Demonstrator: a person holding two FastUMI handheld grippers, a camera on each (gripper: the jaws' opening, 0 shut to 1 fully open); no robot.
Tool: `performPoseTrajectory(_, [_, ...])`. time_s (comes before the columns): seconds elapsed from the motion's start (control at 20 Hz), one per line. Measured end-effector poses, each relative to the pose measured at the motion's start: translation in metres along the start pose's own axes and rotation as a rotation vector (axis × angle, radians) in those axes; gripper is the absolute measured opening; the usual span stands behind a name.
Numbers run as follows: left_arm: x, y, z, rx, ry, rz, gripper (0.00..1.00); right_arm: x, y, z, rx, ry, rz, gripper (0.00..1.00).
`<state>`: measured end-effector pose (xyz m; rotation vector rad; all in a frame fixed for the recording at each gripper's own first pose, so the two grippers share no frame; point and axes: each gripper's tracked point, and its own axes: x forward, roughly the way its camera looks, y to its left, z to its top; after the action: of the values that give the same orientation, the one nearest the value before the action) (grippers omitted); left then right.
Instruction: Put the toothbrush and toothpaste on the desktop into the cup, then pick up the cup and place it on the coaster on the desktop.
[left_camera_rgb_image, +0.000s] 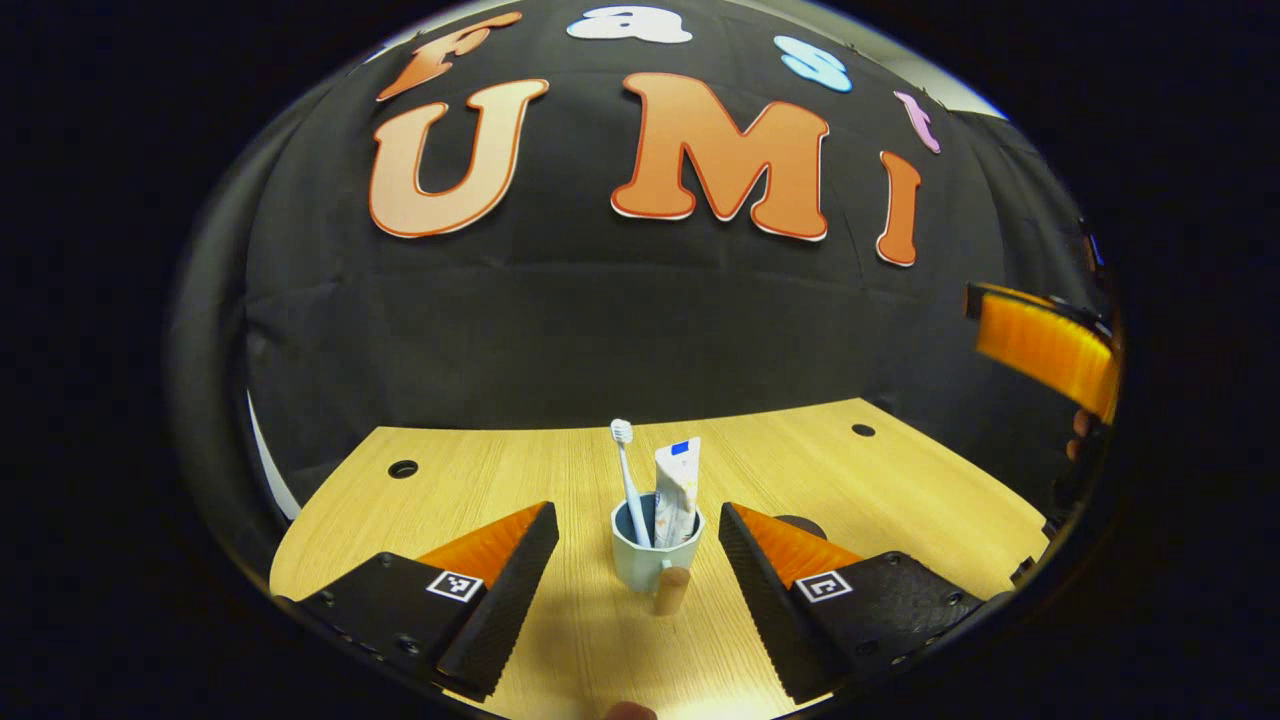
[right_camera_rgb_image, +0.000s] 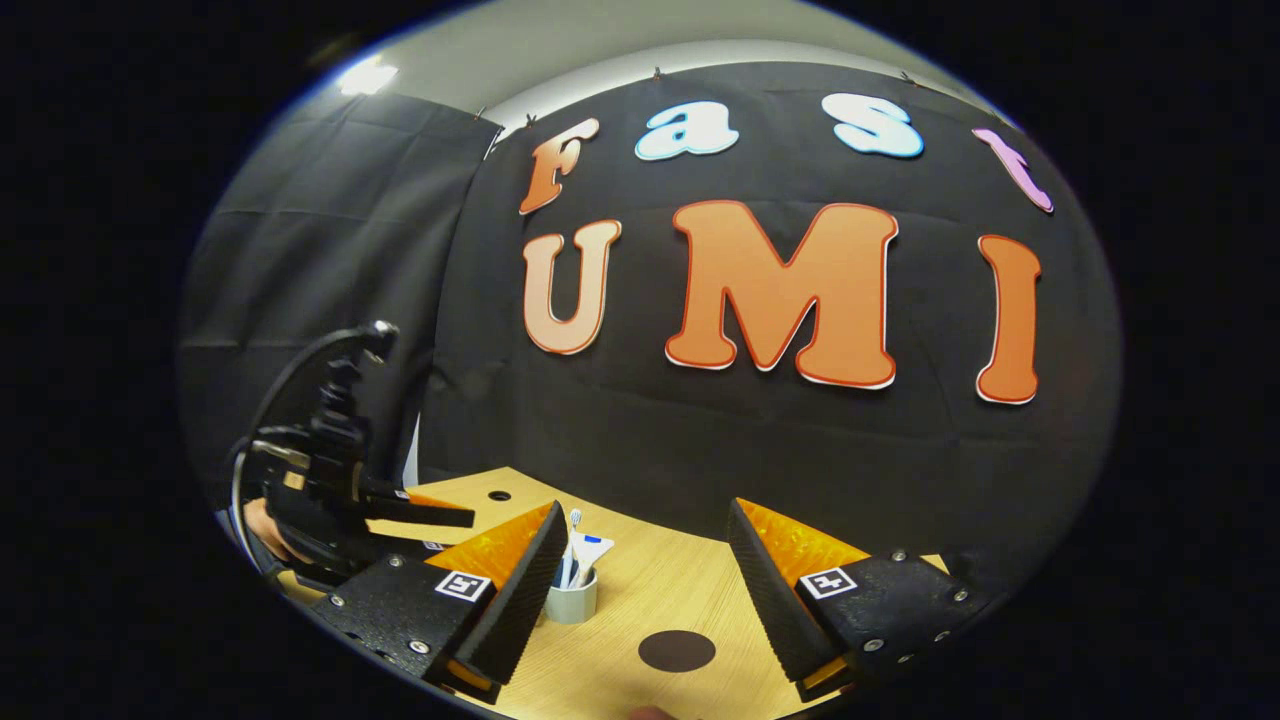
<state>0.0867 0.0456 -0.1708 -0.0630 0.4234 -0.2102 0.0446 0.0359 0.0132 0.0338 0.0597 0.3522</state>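
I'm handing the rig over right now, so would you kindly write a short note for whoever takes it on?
Left gripper: open, empty, lined up on the cup, fingers either side but not touching.
Right gripper: open, empty, held above the table over the coaster.
Things: toothbrush and toothpaste stand upright in the cup, whose handle faces the left gripper. The cup stands on bare table, apart from the dark round coaster.
Done: both items are in the cup.
Left: grip the cup, lift it, set it on the coaster.
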Motion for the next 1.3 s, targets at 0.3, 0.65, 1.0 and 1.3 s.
performPoseTrajectory(0.3, [0.034,-0.011,-0.020,0.015,0.168,-0.024,0.97,-0.034,-0.018,0.034,-0.014,-0.028,-0.020,0.97])
performPoseTrajectory(0.65, [0.054,-0.010,-0.051,-0.027,0.400,-0.007,0.97,-0.056,-0.025,0.052,-0.013,-0.045,-0.008,0.98])
performPoseTrajectory(1.0, [0.077,-0.014,-0.079,-0.079,0.551,0.004,0.96,-0.060,-0.013,0.045,0.000,-0.040,0.050,0.98])
performPoseTrajectory(1.3, [0.086,-0.015,-0.096,-0.040,0.631,0.035,0.87,-0.054,-0.011,0.037,-0.015,-0.020,0.058,0.98])
